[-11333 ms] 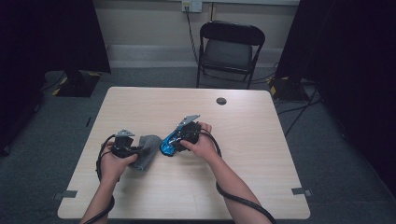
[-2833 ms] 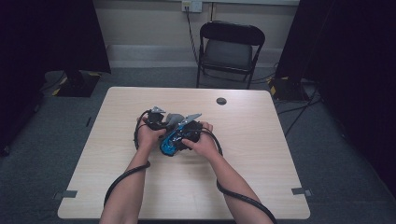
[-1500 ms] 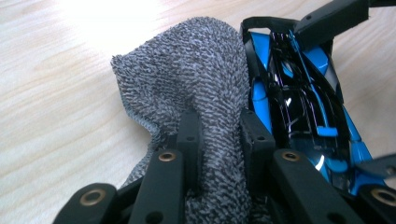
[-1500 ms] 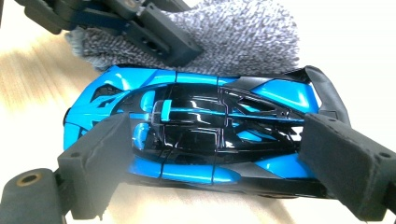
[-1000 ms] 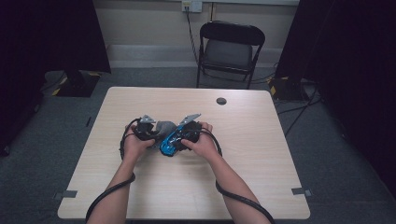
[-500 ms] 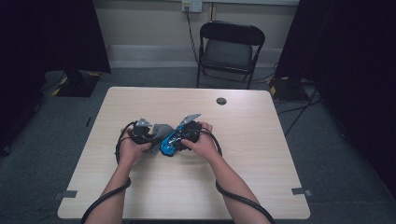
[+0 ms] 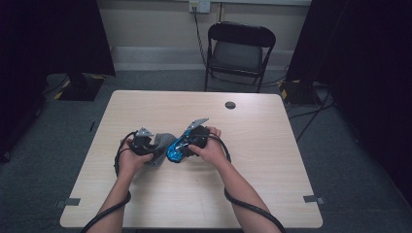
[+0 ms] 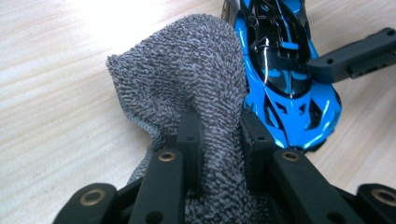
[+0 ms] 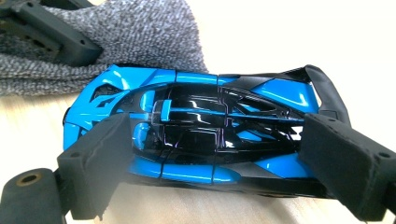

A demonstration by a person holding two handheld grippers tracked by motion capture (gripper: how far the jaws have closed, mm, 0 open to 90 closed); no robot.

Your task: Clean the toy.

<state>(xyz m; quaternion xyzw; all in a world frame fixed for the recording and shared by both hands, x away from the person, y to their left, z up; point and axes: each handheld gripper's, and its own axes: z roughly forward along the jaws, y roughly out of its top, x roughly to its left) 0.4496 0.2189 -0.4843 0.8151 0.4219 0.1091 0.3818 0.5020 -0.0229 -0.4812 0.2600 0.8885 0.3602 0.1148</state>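
Near the middle of the counter (image 7: 272,145), the right gripper (image 9: 219,172) has its jaws clamped on the blue toy car (image 9: 196,135), one on each end of it. The left gripper (image 8: 219,140) has its jaws pinched on a bunched grey cloth (image 8: 187,88), which rises between them and touches the car's left side.

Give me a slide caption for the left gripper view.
Left gripper pinching a grey cloth beside a blue toy car on the wooden table.
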